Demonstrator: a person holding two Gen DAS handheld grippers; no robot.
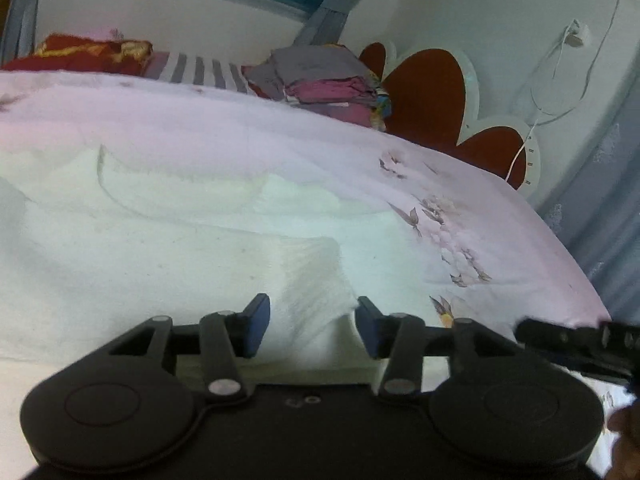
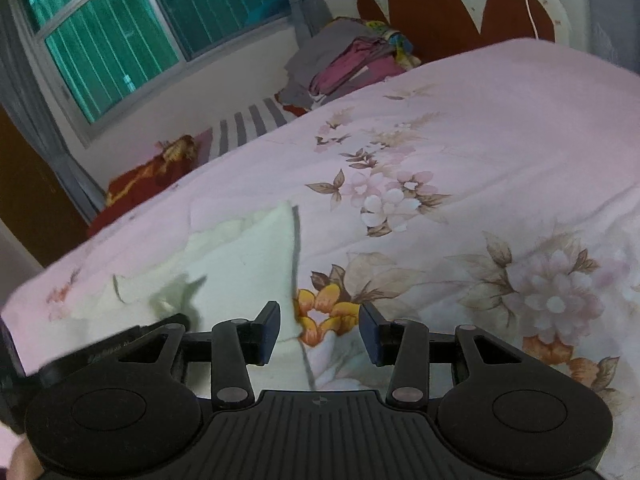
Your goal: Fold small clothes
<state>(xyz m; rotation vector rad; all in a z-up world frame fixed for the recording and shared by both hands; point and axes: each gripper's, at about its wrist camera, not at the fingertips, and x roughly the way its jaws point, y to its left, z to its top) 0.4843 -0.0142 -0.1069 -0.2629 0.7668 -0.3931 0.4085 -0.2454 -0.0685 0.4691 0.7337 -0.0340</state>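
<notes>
A white small garment point(image 1: 180, 216) lies spread on the pink flowered bedspread point(image 1: 500, 208). My left gripper point(image 1: 312, 326) is open just above it. A raised fold of the white cloth point(image 1: 316, 276) sits between the blue pads, which do not press on it. In the right wrist view the same garment point(image 2: 248, 256) shows a grey-trimmed edge point(image 2: 296, 240) running down between the pads of my right gripper point(image 2: 319, 332), which is also open and holds nothing. The two tools are close together: the right one's black body point(image 1: 580, 340) shows at the left view's right edge.
A stack of folded grey and pink clothes point(image 1: 332, 80) sits at the far side of the bed by the red-and-white headboard point(image 1: 428, 96). A red and gold cloth point(image 1: 88, 54) lies at the far left. The bedspread's edge drops off at the right point(image 1: 568, 264).
</notes>
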